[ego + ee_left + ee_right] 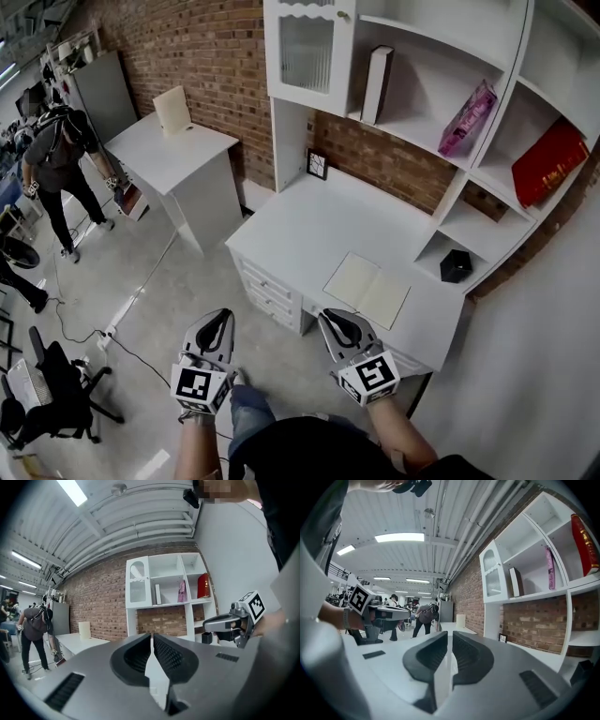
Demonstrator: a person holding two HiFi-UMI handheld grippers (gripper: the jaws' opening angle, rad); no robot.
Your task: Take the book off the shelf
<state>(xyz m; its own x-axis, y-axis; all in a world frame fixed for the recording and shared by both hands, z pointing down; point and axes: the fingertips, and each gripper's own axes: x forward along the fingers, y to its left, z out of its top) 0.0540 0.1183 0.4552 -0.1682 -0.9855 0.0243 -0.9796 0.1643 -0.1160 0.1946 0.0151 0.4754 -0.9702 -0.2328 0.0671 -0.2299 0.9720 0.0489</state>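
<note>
First, the left gripper and right gripper both have empty, shut jaws, so open one wide before reaching up for the book on the shelf.

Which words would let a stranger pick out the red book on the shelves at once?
Find the white shelf unit against the brick wall, above the desk. Along the level that holds books, go to the compartment farthest right in the head view. The red book leans there alone, and its neighbours to the left are a pink book and a dark upright book.
</note>
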